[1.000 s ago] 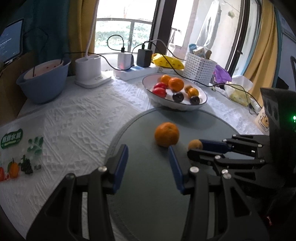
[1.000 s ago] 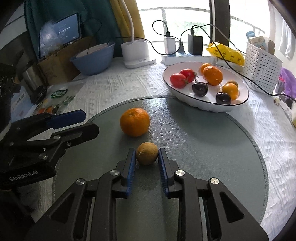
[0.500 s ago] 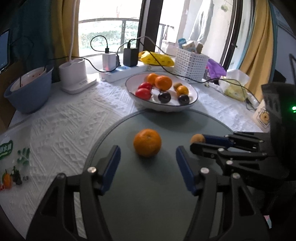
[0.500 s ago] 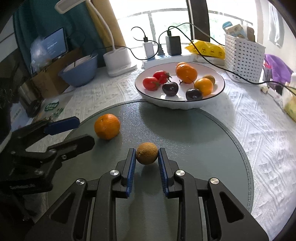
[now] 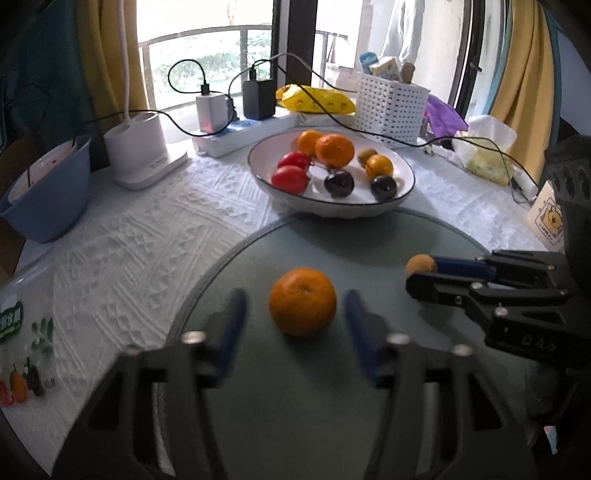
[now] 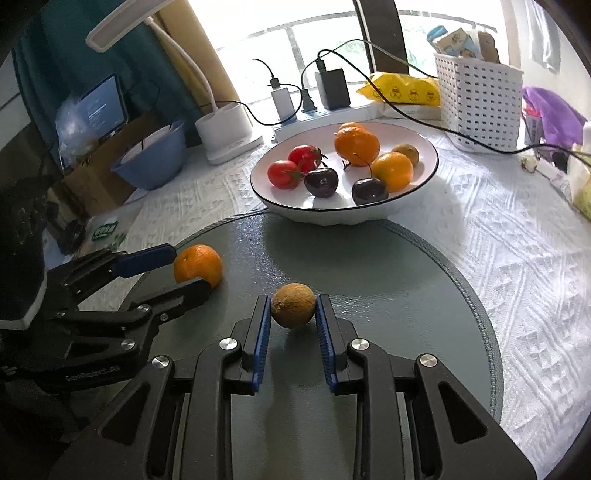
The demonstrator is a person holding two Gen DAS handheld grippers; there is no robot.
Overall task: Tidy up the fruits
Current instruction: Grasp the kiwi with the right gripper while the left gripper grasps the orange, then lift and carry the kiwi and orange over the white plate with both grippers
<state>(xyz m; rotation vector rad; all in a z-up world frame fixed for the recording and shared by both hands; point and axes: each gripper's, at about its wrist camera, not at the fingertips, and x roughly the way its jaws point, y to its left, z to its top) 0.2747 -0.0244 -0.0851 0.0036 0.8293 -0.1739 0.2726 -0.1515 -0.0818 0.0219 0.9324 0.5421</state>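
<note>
I am working in a lived-in home, at a table by a balcony window. Ahead of my claws a white fruit bowl [image 6: 424,177] sits on a textured white tablecloth [image 5: 140,236]. Beyond it a power strip [image 5: 240,136] holds chargers beside a white desk lamp [image 6: 221,122]. Far ahead to my right stands a white basket [image 6: 480,96] of small cartons; yellow curtains [image 5: 517,66] frame the balcony railing [image 5: 207,35].

Orange mandarin [image 5: 302,301] on grey-green mat [image 5: 295,424]; white embossed tablecloth [image 5: 140,236].
</note>
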